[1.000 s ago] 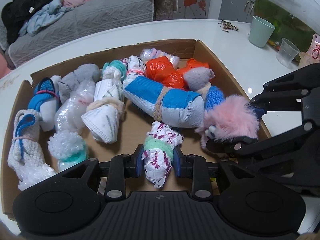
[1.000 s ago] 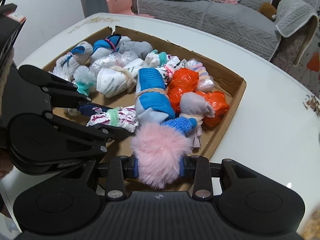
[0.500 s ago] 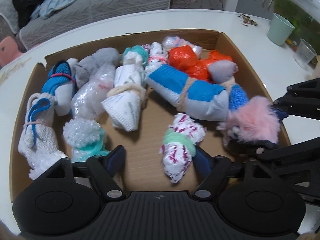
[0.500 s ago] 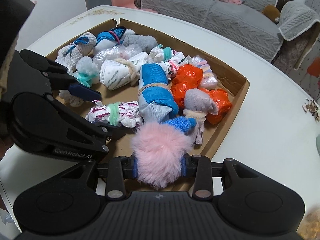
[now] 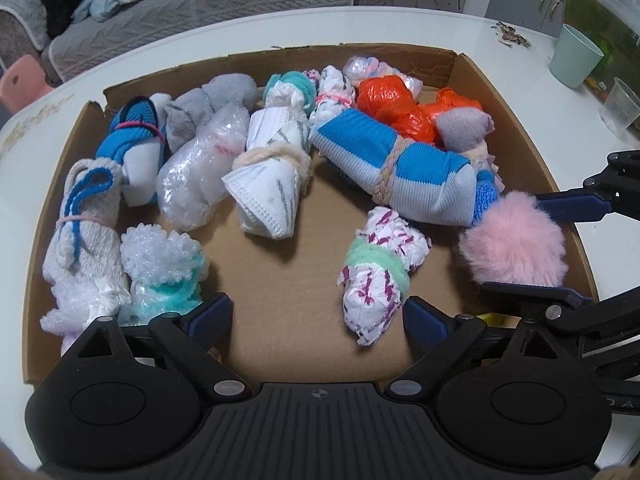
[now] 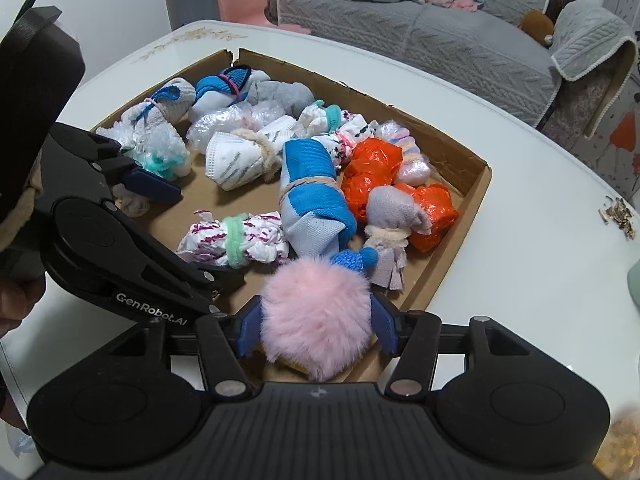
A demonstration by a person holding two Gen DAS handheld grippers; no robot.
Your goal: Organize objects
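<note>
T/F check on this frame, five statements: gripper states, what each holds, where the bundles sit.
1. The right gripper is shut on the pink pompom. True.
2. The left gripper clamps the purple-patterned bundle. False: it is open, the bundle lying free between its fingers.
3. The bundles lie in a cardboard tray. True.
4. The green cup stands inside the tray. False: it stands on the table outside it.
5. A braided band wraps the blue-grey roll. True.

One marking reads clearly: "GenRobot.AI", in white letters on the black body of the left tongs [image 6: 182, 220], seen from the right wrist view, behind and below their blue pads. In the left wrist view, faint letters on the right tongs' body are too dim to read.
</note>
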